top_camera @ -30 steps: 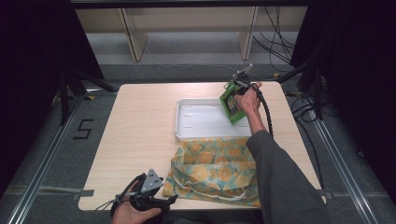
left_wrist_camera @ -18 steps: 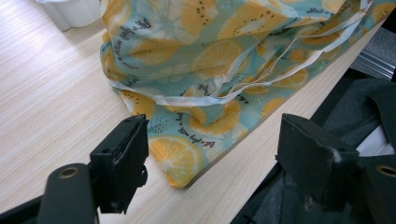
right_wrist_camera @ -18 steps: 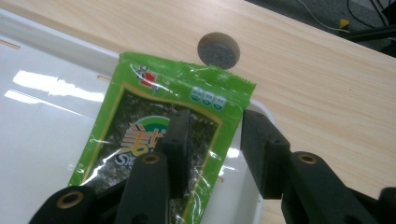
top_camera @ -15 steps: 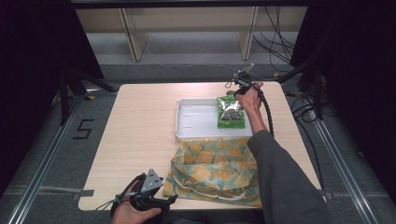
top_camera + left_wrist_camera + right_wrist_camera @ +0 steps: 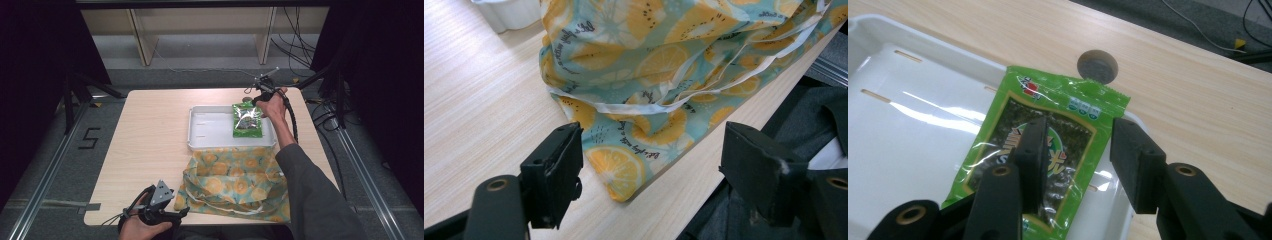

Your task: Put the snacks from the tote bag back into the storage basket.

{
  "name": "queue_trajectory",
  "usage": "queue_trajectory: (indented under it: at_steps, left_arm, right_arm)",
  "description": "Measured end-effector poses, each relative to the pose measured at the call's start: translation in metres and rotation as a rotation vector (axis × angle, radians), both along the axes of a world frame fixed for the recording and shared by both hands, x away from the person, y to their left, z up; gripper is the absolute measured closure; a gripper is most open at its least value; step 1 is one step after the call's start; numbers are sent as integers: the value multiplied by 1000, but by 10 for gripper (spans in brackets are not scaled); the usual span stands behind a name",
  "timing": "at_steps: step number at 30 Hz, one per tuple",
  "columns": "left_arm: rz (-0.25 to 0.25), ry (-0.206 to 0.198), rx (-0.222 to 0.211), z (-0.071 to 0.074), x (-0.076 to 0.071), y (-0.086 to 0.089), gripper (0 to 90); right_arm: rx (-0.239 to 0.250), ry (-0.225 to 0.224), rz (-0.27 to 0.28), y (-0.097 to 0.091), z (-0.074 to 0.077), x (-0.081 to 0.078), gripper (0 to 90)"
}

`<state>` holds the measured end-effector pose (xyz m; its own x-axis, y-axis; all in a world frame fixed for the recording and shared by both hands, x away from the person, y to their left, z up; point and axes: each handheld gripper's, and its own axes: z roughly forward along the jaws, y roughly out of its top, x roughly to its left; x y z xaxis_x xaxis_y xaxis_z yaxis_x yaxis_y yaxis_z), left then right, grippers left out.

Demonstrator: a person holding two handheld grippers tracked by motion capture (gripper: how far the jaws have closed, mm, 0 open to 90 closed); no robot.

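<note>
A green snack packet (image 5: 246, 121) lies flat in the right end of the white tray (image 5: 200, 127); in the right gripper view the packet (image 5: 1048, 145) has its top edge over the tray's far rim (image 5: 948, 50). My right gripper (image 5: 256, 100) hovers just above it. Its jaws (image 5: 1075, 150) have just been opening and stand apart, their pads off the packet. An orange-slice patterned cloth bag (image 5: 235, 182) lies in front of the tray. My left gripper (image 5: 160, 210) rests at the table's near edge, wide open (image 5: 651, 160), with the bag's corner (image 5: 624, 175) just ahead of it.
A small grey disc (image 5: 1097, 66) sits on the wooden table (image 5: 150, 135) just beyond the tray's far rim. The person's right sleeve (image 5: 310, 195) crosses the bag's right side. The table's near edge (image 5: 724, 130) runs close by the left gripper.
The packet, earlier held upright by the right gripper over the tray's far right corner, has been laid flat in the tray and let go. The left gripper has not moved.
</note>
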<state>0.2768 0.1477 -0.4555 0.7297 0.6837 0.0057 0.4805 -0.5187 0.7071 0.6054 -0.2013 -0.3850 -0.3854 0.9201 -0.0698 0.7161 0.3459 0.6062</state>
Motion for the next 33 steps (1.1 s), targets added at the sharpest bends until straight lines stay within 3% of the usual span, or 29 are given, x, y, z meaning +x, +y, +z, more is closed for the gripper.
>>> queue_trajectory:
  at_steps: [14, 17, 18, 19, 25, 27, 33]
  left_arm:
    - [-2, -9, 10, 0, 2, 3, 244]
    - [-1, -4, -10, 0, 2, 2, 244]
    - [-3, -1, 17, 1, 1, 3, 244]
    - [2, -2, 1, 1, 1, 3, 244]
    - [-7, -10, 34, 2, 2, 5, 244]
    - [17, 3, 2, 1, 1, 3, 244]
    - [10, -10, 26, 2, 3, 5, 244]
  right_arm:
    - [15, -37, 89, -8, 14, -34, 559]
    - [16, -36, 103, -10, 17, -43, 551]
    - [16, -36, 103, -10, 17, -43, 551]
    - [19, -37, 106, -11, 17, -45, 546]
    - [21, -53, 123, -22, 18, -59, 534]
    - [23, -57, 129, -25, 18, -65, 529]
    - [33, -70, 147, -36, 16, -83, 519]
